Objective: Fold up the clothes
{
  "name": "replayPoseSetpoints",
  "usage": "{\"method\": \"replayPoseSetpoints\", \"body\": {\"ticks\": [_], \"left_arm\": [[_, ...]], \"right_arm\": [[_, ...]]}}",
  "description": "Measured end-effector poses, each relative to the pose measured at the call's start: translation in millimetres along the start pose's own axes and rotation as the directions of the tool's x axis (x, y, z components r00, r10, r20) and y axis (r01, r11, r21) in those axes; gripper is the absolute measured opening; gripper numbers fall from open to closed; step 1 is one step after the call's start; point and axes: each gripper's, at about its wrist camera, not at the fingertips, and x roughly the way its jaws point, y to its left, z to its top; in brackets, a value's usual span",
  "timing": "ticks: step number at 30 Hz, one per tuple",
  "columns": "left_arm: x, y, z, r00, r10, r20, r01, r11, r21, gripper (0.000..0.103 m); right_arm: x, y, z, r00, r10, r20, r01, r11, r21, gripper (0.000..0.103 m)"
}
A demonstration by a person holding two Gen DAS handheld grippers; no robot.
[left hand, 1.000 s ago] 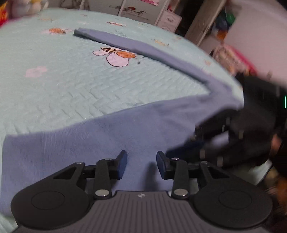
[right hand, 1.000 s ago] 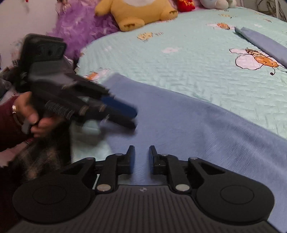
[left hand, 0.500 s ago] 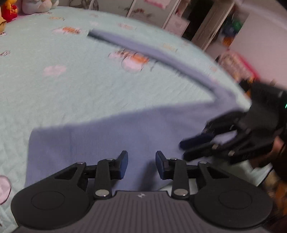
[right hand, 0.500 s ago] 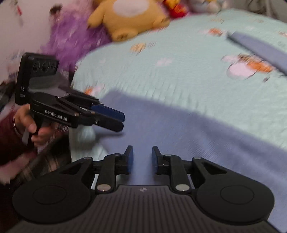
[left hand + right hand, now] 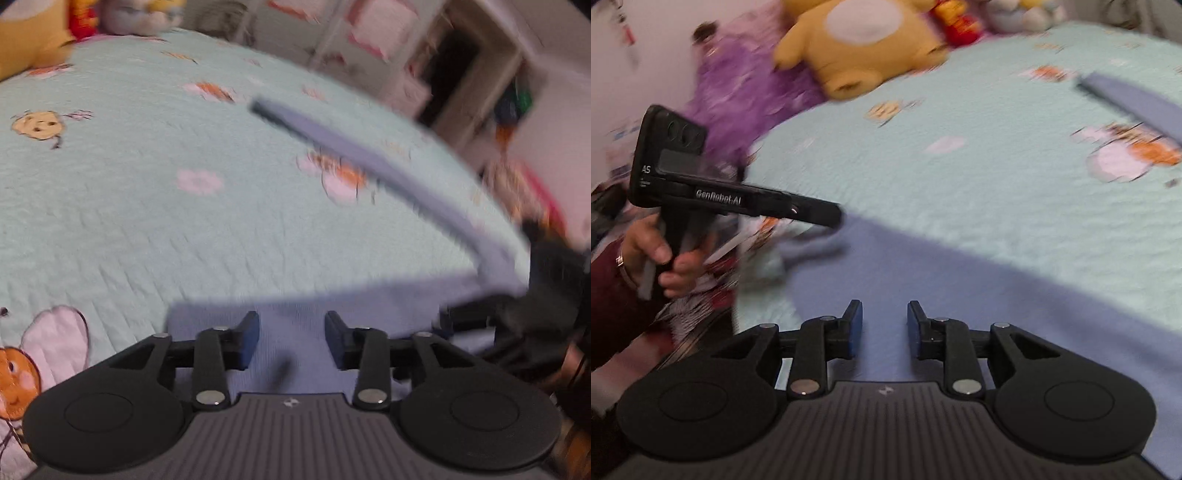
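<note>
A lavender-blue garment (image 5: pixel 369 306) lies flat on the mint quilted bedspread (image 5: pixel 147 206), with one long sleeve (image 5: pixel 369 158) stretched away up the bed. My left gripper (image 5: pixel 291 332) hovers over the garment's near edge. Its jaws are opening and no cloth is pinched between them. My right gripper (image 5: pixel 884 317) hangs over the same garment (image 5: pixel 979 295), jaws also opening with nothing gripped. In the right wrist view the left gripper (image 5: pixel 827 218) sits at the garment's left corner, held by a hand (image 5: pixel 661 254). The right gripper (image 5: pixel 491 321) shows blurred at the right of the left wrist view.
A yellow plush bear (image 5: pixel 864 40) and a purple fluffy toy (image 5: pixel 746 96) sit at the head of the bed. White shelves (image 5: pixel 388 44) stand beyond the far side. The bed's edge (image 5: pixel 753 295) drops off at the left beside the person's sleeve.
Both pairs of jaws have spread wider. The left gripper has slid sideways to the garment's left corner and lies flatter. The garment lies loose on the bed.
</note>
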Motion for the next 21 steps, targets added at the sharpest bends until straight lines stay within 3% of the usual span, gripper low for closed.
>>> {"method": "replayPoseSetpoints", "body": {"ticks": [1, 3, 5, 6, 8, 10, 11, 13, 14, 17, 21], "left_arm": [[11, -1, -2, 0.999, 0.050, -0.014, -0.049, 0.999, 0.019, 0.037], [19, 6, 5, 0.993, 0.116, 0.004, -0.116, 0.992, -0.042, 0.020], [19, 4, 16, 0.979, 0.202, 0.030, -0.198, 0.976, -0.094, 0.014], [17, -2, 20, 0.971, 0.234, 0.052, -0.229, 0.969, -0.090, 0.016], [11, -23, 21, 0.978, 0.198, 0.070, -0.196, 0.980, -0.037, 0.017], [10, -45, 18, 0.996, 0.071, 0.051, -0.072, 0.997, 0.018, 0.026], [11, -54, 14, 0.999, 0.023, 0.027, -0.024, 0.999, 0.046, 0.035], [19, -67, 2, 0.999, -0.020, -0.041, 0.024, 0.996, 0.090, 0.038], [26, -68, -3, 0.998, -0.009, -0.063, 0.015, 0.995, 0.096, 0.038], [39, -56, 0, 0.998, 0.022, -0.065, -0.020, 0.999, 0.035, 0.025], [43, -51, 12, 0.995, 0.075, -0.063, -0.076, 0.997, -0.014, 0.024]], "right_arm": [[7, -3, 3, 1.000, -0.016, 0.006, 0.016, 1.000, 0.009, 0.026], [17, -9, 9, 0.998, -0.050, 0.025, 0.050, 0.998, 0.033, 0.020], [10, -19, 16, 0.990, -0.110, 0.092, 0.100, 0.990, 0.103, 0.017], [4, -22, 19, 0.983, -0.136, 0.122, 0.119, 0.984, 0.135, 0.019], [-23, -26, 14, 0.976, -0.149, 0.162, 0.123, 0.979, 0.161, 0.024], [-55, -25, -2, 0.971, -0.168, 0.172, 0.140, 0.976, 0.165, 0.028], [-72, -26, -13, 0.970, -0.181, 0.165, 0.154, 0.974, 0.164, 0.029], [-97, -31, -36, 0.974, -0.198, 0.108, 0.179, 0.970, 0.165, 0.031], [-107, -34, -47, 0.976, -0.204, 0.076, 0.189, 0.967, 0.169, 0.031], [-113, -57, -66, 0.979, -0.202, 0.028, 0.191, 0.956, 0.221, 0.029], [-83, -90, -32, 0.965, -0.244, 0.097, 0.217, 0.950, 0.223, 0.016]]}}
